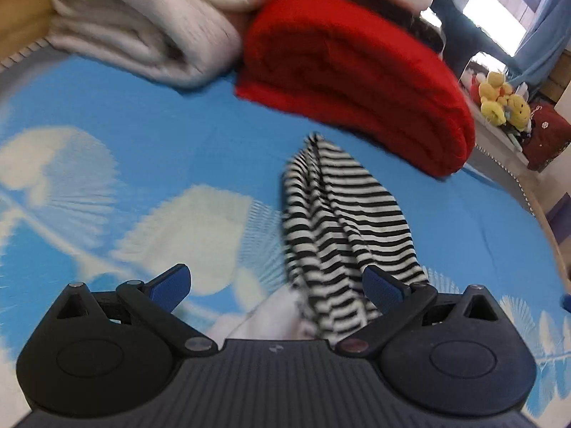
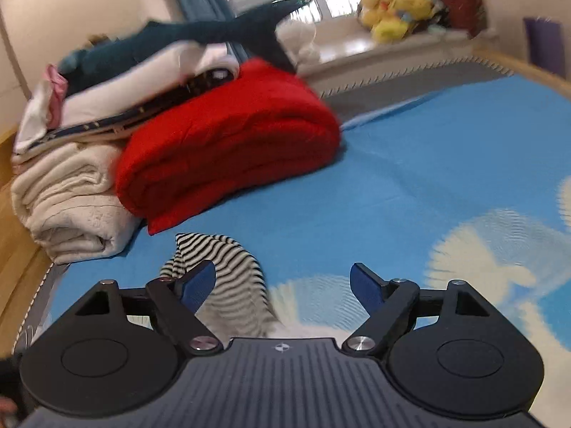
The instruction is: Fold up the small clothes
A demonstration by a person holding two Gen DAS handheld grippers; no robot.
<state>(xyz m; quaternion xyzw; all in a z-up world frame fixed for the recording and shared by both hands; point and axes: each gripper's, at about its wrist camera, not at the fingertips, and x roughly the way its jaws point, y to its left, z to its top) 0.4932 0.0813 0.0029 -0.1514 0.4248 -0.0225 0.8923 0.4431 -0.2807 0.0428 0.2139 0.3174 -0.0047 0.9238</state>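
A small black-and-white striped garment (image 1: 339,224) with a white part lies bunched on the blue bedsheet (image 1: 178,135). My left gripper (image 1: 276,285) is open just above its near end, its right finger (image 1: 383,287) against the striped cloth. In the right wrist view the same striped garment (image 2: 228,278) lies low at left. My right gripper (image 2: 283,287) is open above it, its left finger (image 2: 198,285) over the stripes. Neither gripper holds anything.
A folded red blanket (image 1: 357,82) and a folded cream blanket (image 1: 142,25) lie at the back of the bed, with more clothes stacked on top (image 2: 142,67). Yellow plush toys (image 2: 396,10) sit on a window ledge. The wooden bed edge (image 2: 14,249) runs at left.
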